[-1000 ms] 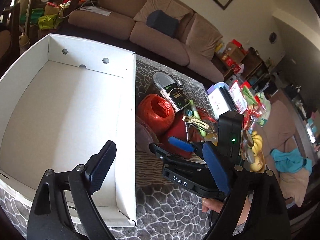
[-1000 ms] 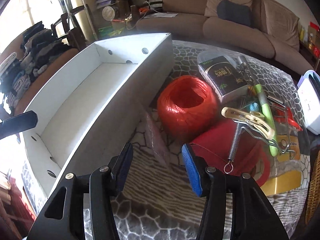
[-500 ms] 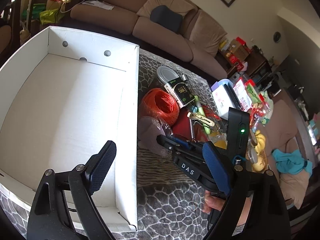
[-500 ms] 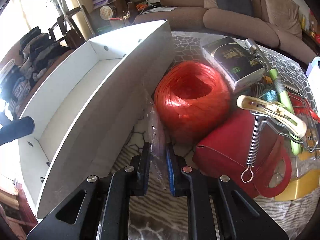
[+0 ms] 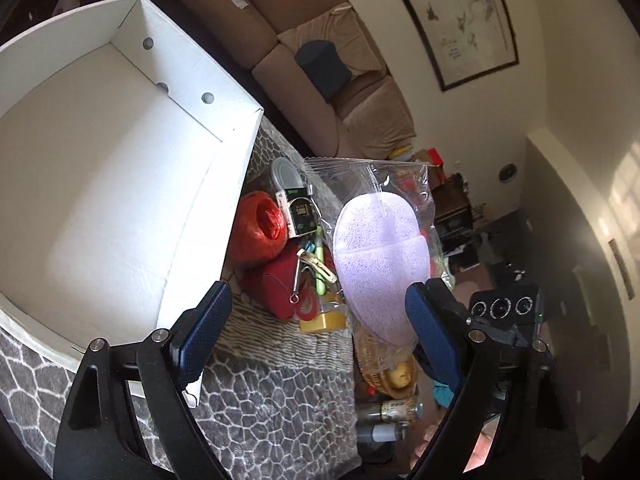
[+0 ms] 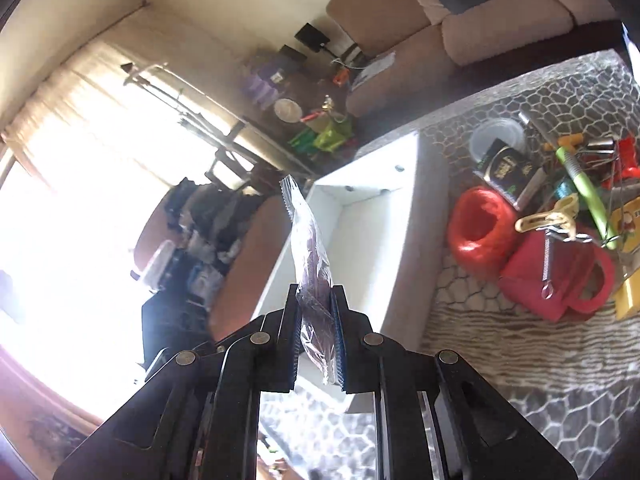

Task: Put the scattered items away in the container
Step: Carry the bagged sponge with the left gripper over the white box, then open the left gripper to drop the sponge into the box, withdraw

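Clear plastic bag (image 5: 378,216) w/ a lilac sponge pad inside hangs off the surface, pinched at one edge by the right tongs (image 6: 318,334). Looks light, floppy, slippery; grip nearer the pad. Left tongs (image 5: 316,336) wide open, empty, beside the white box (image 5: 240,152).

- We see the bench (image 5: 280,392) under a grey pebble-patterned cover.
- On it sit the white box (image 5: 100,184), an orange twine ball (image 5: 260,232) and a red pouch (image 5: 280,284).
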